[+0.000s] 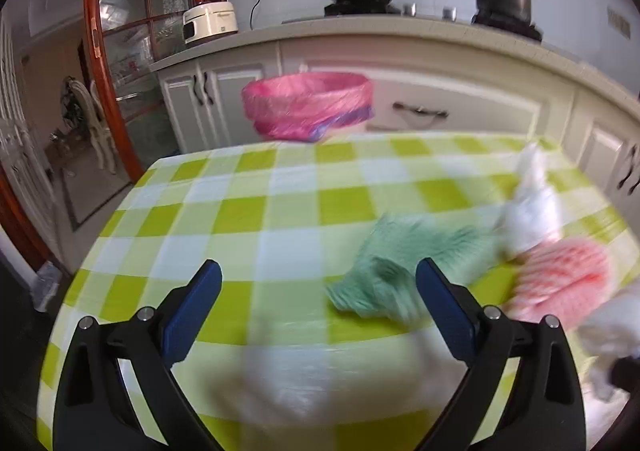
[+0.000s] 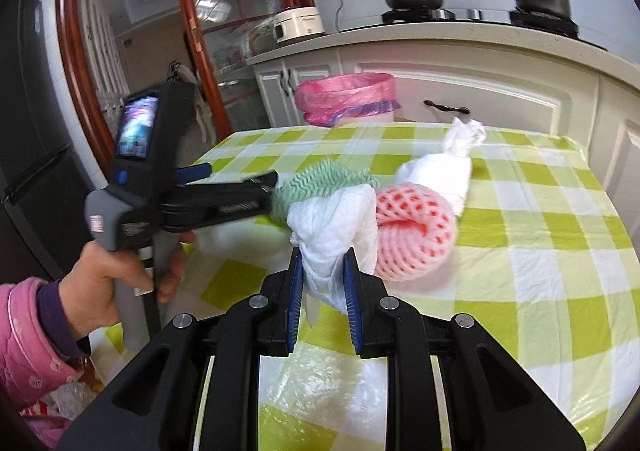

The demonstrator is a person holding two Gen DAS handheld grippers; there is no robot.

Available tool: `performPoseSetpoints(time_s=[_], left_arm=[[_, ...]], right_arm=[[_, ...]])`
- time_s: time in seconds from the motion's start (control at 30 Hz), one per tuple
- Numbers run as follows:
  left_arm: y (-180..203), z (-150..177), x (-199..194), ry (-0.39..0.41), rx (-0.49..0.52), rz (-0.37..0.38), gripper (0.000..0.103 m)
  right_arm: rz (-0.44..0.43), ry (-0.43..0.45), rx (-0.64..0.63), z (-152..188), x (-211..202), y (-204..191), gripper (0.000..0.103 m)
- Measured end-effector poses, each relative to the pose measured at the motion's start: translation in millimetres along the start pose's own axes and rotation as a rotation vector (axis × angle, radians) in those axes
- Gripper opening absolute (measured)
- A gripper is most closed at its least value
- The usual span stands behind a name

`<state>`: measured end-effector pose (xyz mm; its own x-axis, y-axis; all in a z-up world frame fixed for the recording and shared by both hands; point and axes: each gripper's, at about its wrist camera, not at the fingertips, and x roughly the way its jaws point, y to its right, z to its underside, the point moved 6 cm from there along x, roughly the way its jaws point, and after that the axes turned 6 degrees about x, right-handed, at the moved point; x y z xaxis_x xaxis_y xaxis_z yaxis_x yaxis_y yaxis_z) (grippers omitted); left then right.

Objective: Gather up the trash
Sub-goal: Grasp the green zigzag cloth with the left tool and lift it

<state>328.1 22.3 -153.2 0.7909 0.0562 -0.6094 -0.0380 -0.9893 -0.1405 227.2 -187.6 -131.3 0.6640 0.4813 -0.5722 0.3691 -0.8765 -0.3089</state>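
Right tool [image 2: 323, 271] pinching crumpled white tissue [image 2: 332, 235], probably paper.

Your left wrist view looks low across the checked table [image 1: 248, 211], angled down toward the pink-lined bin [image 1: 308, 107] and stove counter [image 1: 400, 27]; your right wrist view sits close alongside, facing likewise, sharing table, bin and counter

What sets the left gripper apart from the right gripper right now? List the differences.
The left gripper has its jaws spread wide and empty above the checked tablecloth; the right gripper is shut on a crumpled white tissue. The left gripper hangs by the green cloth; the right gripper sits beside the pink foam net. Both have blue pads on black fingers.
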Motion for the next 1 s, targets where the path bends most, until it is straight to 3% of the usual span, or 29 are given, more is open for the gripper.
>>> performPoseSetpoints(time_s=[0.07,0.2,0.33,0.43,0.5,0.6,0.7,1.0], left_arm=[[13,-4,-2,-0.002,0.007,0.051,0.095],[42,-6,9,-0.025,0.091,0.043,0.095],[46,0,34,-0.09,0.049,0.042,0.092],[46,6,48,-0.138,0.044,0.058,0.069],[49,9,51,-0.152,0.05,0.09,0.039],[51,9,44,-0.126,0.057,0.095,0.018],[48,4,27,-0.07,0.06,0.094,0.012],[27,-4,-42,0.073,0.035,0.094,0.01]], right_arm=[[0.001,0.015,0.008,-2,-4,3,0.021],[-0.003,0.042,0.019,-6,-13,7,0.021],[0.004,0.061,0.049,-10,-19,19,0.021],[0.009,0.066,0.064,-11,-21,24,0.021],[0.01,0.07,0.068,-12,-21,27,0.021],[0.009,0.069,0.071,-13,-20,27,0.021],[-0.003,0.069,0.063,-16,-17,21,0.021],[-0.017,0.084,0.008,-34,-4,-15,0.021]])
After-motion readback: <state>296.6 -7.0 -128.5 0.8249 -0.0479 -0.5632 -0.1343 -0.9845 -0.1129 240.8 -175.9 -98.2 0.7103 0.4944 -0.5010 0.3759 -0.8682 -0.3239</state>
